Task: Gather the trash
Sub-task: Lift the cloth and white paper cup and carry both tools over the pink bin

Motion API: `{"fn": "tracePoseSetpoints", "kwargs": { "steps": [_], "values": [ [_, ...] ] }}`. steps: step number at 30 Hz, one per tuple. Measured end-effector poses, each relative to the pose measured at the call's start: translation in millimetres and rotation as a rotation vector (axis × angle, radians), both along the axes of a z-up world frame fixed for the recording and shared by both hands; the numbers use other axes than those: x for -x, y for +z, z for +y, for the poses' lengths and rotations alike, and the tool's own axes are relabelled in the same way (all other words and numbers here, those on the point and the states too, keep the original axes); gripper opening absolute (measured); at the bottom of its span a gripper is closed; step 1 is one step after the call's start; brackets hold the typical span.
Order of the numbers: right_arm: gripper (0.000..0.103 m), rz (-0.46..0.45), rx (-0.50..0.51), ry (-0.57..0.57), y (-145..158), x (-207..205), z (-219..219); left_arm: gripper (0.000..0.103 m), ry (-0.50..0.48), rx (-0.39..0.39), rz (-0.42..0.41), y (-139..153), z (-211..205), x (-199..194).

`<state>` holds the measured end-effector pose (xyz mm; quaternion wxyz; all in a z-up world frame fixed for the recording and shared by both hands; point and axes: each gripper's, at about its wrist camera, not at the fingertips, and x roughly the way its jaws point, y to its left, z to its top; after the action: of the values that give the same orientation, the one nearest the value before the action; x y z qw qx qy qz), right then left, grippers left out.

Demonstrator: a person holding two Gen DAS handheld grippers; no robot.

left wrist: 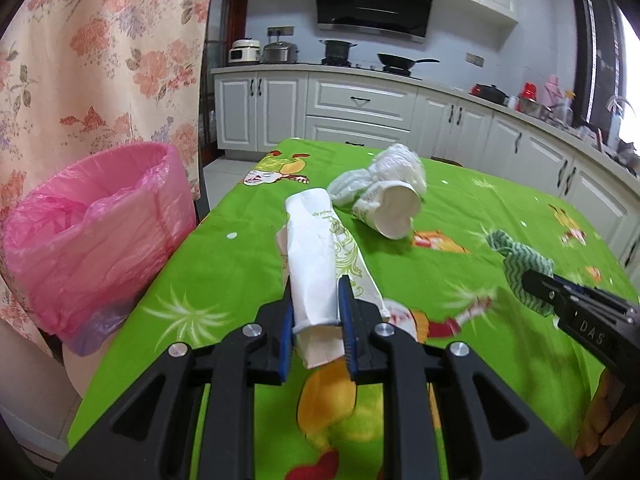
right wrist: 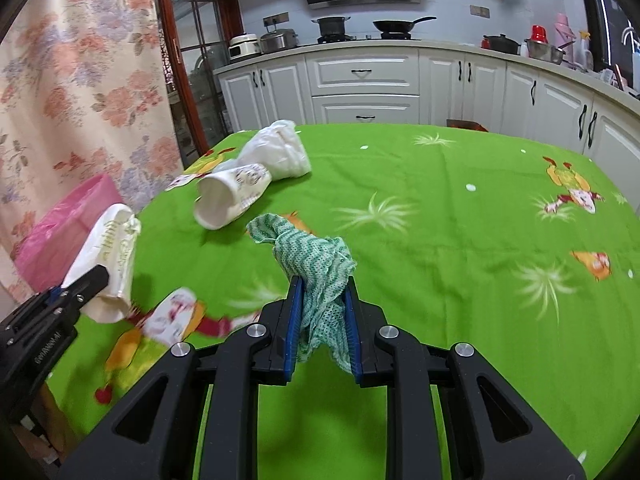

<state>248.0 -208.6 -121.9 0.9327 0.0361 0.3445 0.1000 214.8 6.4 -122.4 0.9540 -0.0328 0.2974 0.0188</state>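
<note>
My left gripper (left wrist: 316,292) is shut on a white paper wrapper with green print (left wrist: 316,256), held above the green tablecloth; it also shows in the right wrist view (right wrist: 110,256). My right gripper (right wrist: 322,292) is shut on a crumpled green-and-white cloth (right wrist: 312,252), seen too in the left wrist view (left wrist: 520,264). A white paper cup (left wrist: 388,208) (right wrist: 228,196) lies on its side on the table, next to a crumpled white plastic bag (left wrist: 384,172) (right wrist: 280,148). A bin lined with a pink bag (left wrist: 100,232) (right wrist: 60,232) stands off the table's left edge.
The table has a green cartoon-print cloth (right wrist: 440,220). A floral curtain (left wrist: 100,60) hangs left, behind the bin. White kitchen cabinets (right wrist: 364,84) and a counter with pots stand beyond the table's far edge.
</note>
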Motion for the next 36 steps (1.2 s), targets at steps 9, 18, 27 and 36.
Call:
{"fn": "tracePoseSetpoints", "kwargs": {
  "steps": [9,18,27,36],
  "values": [
    [0.020,-0.018,0.026,0.063,4,37,15,0.020,-0.052,-0.055,-0.014,-5,-6,35],
    [0.021,-0.060,0.030,0.145,17,61,34,0.020,-0.078,-0.068,-0.078,7,-1,60],
    [0.021,-0.121,0.006,0.221,37,77,57,0.020,-0.073,-0.083,-0.160,24,13,89],
    [0.021,-0.155,-0.013,0.318,59,77,92,0.020,-0.002,-0.082,-0.250,53,50,104]
  ]
}}
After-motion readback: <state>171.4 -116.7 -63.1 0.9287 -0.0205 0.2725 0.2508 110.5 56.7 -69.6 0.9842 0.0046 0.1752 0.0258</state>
